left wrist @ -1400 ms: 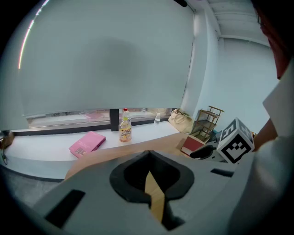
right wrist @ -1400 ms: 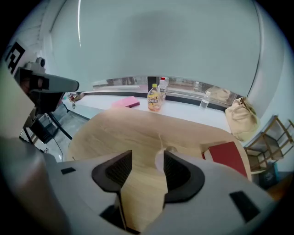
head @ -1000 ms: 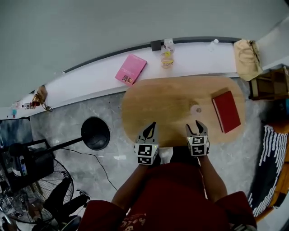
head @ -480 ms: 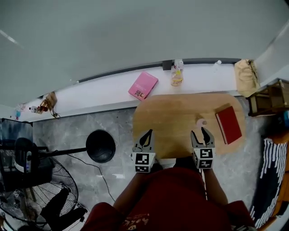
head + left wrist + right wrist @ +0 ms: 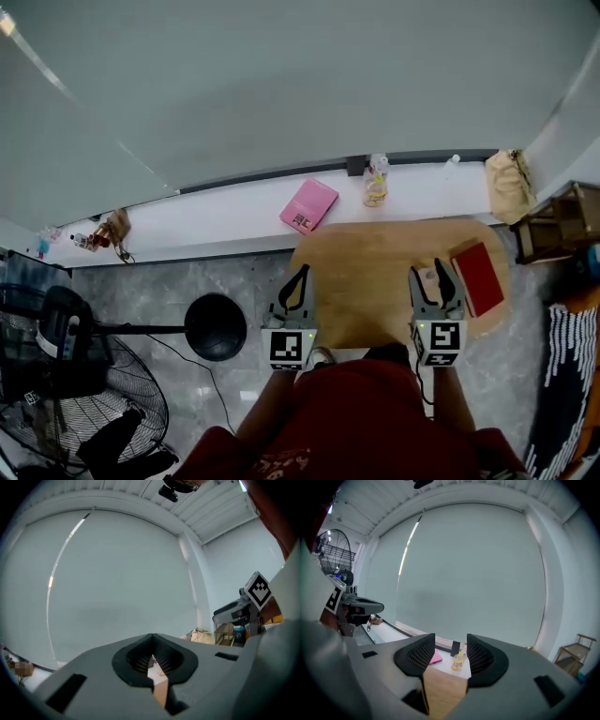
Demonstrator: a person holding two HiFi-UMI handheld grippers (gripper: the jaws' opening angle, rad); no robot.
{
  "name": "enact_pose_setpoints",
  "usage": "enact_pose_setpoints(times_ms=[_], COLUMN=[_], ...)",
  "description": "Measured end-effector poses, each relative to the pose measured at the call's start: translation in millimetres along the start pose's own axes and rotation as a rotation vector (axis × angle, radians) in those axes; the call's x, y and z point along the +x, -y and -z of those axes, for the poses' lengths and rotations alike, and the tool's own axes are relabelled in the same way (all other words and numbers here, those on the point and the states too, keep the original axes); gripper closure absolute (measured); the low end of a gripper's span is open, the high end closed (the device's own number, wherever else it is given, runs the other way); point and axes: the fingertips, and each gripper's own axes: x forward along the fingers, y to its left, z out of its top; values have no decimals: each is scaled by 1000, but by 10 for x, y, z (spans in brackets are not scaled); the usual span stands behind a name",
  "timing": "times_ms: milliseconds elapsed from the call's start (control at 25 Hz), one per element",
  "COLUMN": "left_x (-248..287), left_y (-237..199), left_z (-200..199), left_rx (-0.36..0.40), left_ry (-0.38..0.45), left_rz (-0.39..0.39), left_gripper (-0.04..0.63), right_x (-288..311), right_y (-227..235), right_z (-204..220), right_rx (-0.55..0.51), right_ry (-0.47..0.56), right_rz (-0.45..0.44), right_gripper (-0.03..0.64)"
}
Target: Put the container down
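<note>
A small pale container (image 5: 427, 276) stands on the oval wooden table (image 5: 375, 281), to the left of a red book (image 5: 478, 278). In the head view my right gripper (image 5: 434, 275) hovers over it and partly hides it. Its jaws are open, and the right gripper view shows nothing between them (image 5: 451, 656), only the table (image 5: 443, 693) below. My left gripper (image 5: 298, 283) hangs at the table's left edge with its jaws closed together (image 5: 152, 660) and nothing held.
On the white ledge behind the table lie a pink book (image 5: 309, 206) and a small bottle (image 5: 377, 183). A beige bag (image 5: 506, 186) sits at the ledge's right end. A black round stand base (image 5: 216, 326) and a fan (image 5: 84, 412) are on the floor at left.
The head view has tilted up toward the wall. The container lay ahead of my right gripper before; now the gripper overlaps it. Both jaws stand as before.
</note>
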Motion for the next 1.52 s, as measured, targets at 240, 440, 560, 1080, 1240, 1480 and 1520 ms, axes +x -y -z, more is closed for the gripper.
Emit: enact_pose_setpoints(times_ms=[240,440,560,1080,1240,1480,1520], left_x=[-276,-480,-546,-657,-648,-610,-603], left_y=[-250,-386,-394,-459,-437,-379,-361], left_z=[-613,-814,-836,-819,-808,-785,-796], left_rx=[122,138,214,109,88,108,138], left_ry=[152,219,208,212,216,199,201], left_rz=[-33,-60,-50,-74,-74,-59,-49], left_gripper=[591,591,591,591,591,591,591], right_x=[-212,-328,-345,-394,-403,-411,-410], right_y=[-196,-385,-448,-526,-525,-508,-515], right_z=[-600,-858,-895,-978,-969,-932,-921], right_rx=[-44,-25,-27,-40,-49,-52,-55], right_ry=[160,248,256,274,269,255,250], right_rz=[19,14,5,-3,4,-4,-11], right_gripper=[408,411,414,476,531,618,618])
